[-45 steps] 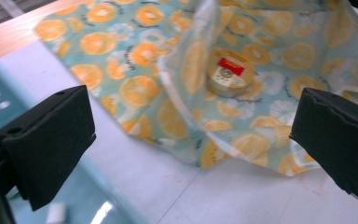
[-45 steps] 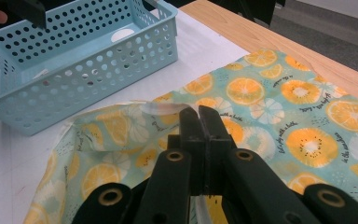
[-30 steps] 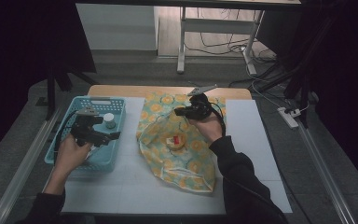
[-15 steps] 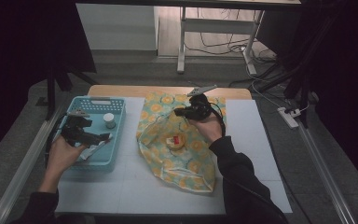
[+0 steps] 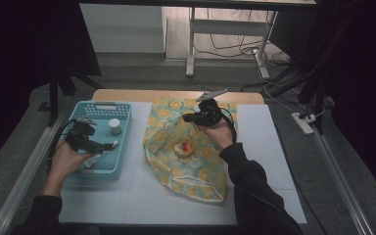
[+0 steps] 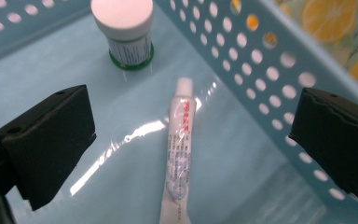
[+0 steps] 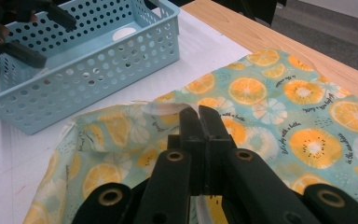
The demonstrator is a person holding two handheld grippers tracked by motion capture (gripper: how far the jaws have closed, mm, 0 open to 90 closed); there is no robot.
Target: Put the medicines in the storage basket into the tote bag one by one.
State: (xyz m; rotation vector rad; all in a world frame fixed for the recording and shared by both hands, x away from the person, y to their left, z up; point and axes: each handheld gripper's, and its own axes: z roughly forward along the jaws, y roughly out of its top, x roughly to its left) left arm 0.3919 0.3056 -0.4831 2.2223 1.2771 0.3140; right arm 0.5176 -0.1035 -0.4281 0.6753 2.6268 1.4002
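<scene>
Two items in blue basket (image 6: 279,70), tube (image 6: 179,154), jar (image 6: 126,30)

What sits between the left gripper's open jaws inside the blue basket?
In the left gripper view, a small white tube lies on the floor of the blue basket between the jaws, untouched; a white-capped jar stands beyond it.

Light blue perforated basket (image 5: 98,142); teal bag (image 5: 191,156) printed with orange slices.
</scene>
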